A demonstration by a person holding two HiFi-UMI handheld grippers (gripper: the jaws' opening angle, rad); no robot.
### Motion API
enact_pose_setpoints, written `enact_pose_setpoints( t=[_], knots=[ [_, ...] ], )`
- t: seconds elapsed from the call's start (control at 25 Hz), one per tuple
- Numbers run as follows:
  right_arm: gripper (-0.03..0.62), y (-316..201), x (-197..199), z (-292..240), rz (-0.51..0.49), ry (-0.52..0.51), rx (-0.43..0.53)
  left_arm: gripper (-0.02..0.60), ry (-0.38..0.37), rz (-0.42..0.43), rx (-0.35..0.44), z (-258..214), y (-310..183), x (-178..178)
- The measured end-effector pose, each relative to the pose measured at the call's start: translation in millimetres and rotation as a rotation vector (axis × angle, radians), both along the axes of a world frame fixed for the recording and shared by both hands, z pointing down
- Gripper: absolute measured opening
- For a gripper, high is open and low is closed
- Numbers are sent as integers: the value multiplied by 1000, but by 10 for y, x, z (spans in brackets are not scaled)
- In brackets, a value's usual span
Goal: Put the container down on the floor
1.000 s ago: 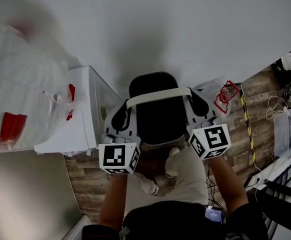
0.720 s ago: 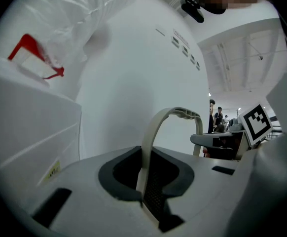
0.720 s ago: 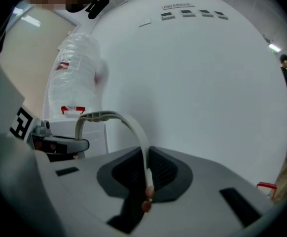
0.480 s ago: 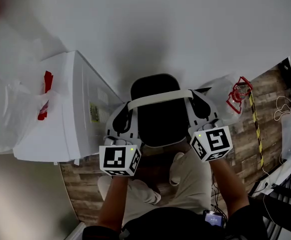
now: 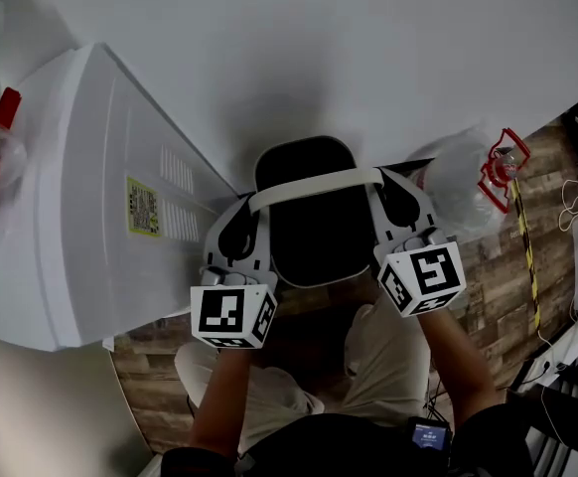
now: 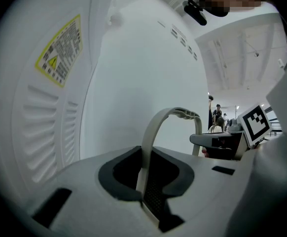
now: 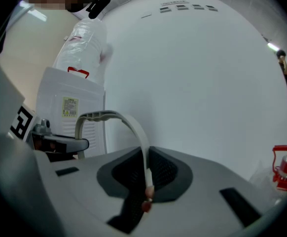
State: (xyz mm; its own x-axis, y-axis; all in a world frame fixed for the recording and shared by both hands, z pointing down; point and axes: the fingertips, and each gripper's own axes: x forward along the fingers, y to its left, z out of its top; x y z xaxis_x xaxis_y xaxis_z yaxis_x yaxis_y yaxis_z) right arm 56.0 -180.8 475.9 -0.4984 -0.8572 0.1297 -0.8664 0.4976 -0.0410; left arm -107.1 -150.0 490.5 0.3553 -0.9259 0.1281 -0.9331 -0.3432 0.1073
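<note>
A black container [image 5: 305, 229] with a white bail handle [image 5: 314, 189] hangs between my two grippers in the head view, above the wood floor [image 5: 498, 286]. My left gripper [image 5: 241, 235] is shut on the left end of the handle, my right gripper [image 5: 396, 210] on the right end. In the left gripper view the jaws [image 6: 144, 181] pinch the handle [image 6: 156, 132], which arches over toward the other gripper. In the right gripper view the jaws [image 7: 146, 174] clamp the handle [image 7: 133, 127] the same way. The container's body is hidden in both gripper views.
A tall white appliance [image 5: 90, 197] with a yellow label [image 5: 143, 207] stands close at the left. A clear bag and a red object [image 5: 503, 162] lie at the right by the white wall. Cables and a clear box sit at the far right. The person's bent legs [image 5: 388, 356] are below the container.
Both grippers and the container have sunk together. The white appliance now fills far more of the left side, and the person's knees have bent further.
</note>
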Motion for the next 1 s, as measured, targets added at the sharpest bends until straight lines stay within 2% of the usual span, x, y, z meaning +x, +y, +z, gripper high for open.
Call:
enact_pose_setpoints(
  t=[0.36, 1.0],
  knots=[
    [52, -21, -72, 638, -14, 18, 2, 48, 7, -4, -10, 669, 12, -59],
    [52, 21, -2, 1192, -39, 29, -12, 48, -12, 5, -11, 1209, 41, 15]
  ],
)
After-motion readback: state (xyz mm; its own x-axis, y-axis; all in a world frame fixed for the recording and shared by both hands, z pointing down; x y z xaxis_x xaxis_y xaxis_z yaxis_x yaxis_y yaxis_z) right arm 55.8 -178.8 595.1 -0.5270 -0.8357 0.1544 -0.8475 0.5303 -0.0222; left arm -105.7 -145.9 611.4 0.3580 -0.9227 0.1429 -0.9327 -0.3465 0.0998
